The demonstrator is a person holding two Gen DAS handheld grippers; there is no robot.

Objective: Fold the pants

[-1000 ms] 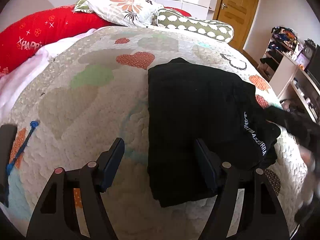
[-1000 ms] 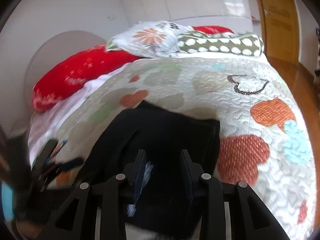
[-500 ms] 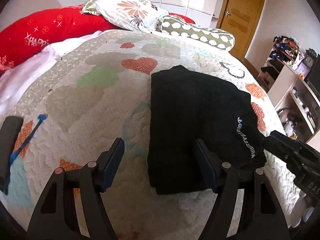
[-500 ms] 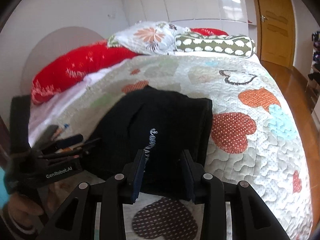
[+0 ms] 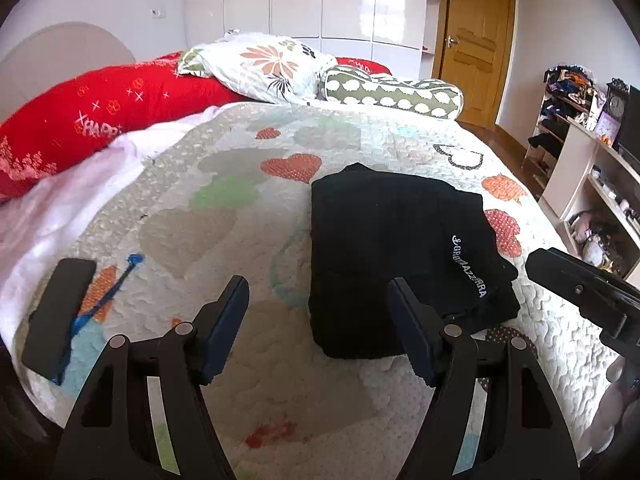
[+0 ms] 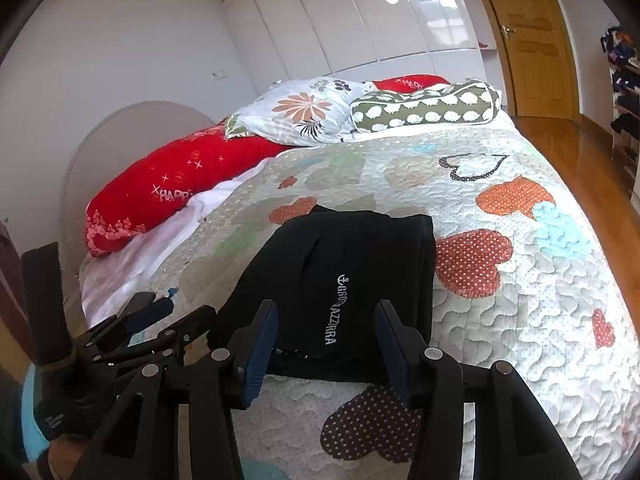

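The black pants (image 5: 384,248) lie folded into a compact rectangle on the heart-patterned quilt (image 5: 224,224), white lettering on top. They also show in the right wrist view (image 6: 344,280). My left gripper (image 5: 318,312) is open and empty, held above the quilt just short of the pants' near left edge. My right gripper (image 6: 324,340) is open and empty, hovering just short of the pants' near edge. Each gripper shows in the other's view: the right one at the right edge (image 5: 588,292), the left one at lower left (image 6: 136,340).
A red bolster (image 5: 100,120), a floral pillow (image 5: 264,68) and a green patterned bolster (image 5: 392,92) lie at the head of the bed. A wooden door (image 5: 472,64) and cluttered shelves (image 5: 576,148) stand to the right. A blue pen (image 5: 104,300) lies on the quilt.
Both grippers have pulled back and up from the pants. The right gripper has let go of the fabric and its jaws have spread wider. The pants lie still, folded.
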